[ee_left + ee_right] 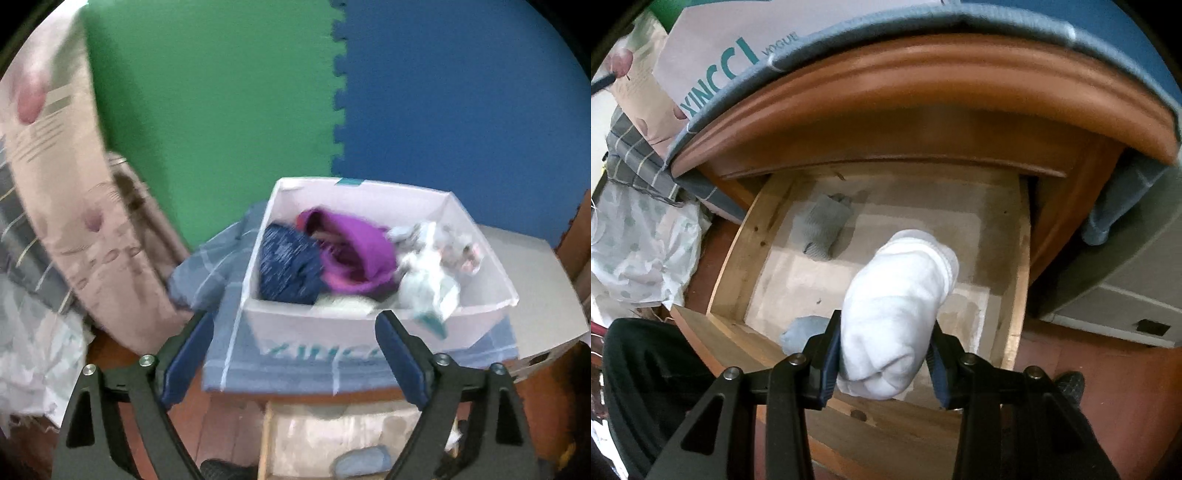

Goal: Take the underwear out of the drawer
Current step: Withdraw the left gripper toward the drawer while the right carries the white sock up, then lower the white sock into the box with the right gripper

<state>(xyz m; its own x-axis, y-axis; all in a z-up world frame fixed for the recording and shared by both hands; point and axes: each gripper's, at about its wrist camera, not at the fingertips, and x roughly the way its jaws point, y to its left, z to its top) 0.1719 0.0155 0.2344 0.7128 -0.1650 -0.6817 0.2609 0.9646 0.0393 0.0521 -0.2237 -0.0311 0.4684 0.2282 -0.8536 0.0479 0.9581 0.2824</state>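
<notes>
While the right gripper clamps a white bundle over the open drawer, the left gripper gapes empty (box already filling); two grey rolls remain.

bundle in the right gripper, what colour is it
White; the rolled bundle shows best in the right wrist view, clamped in the right gripper.
</notes>
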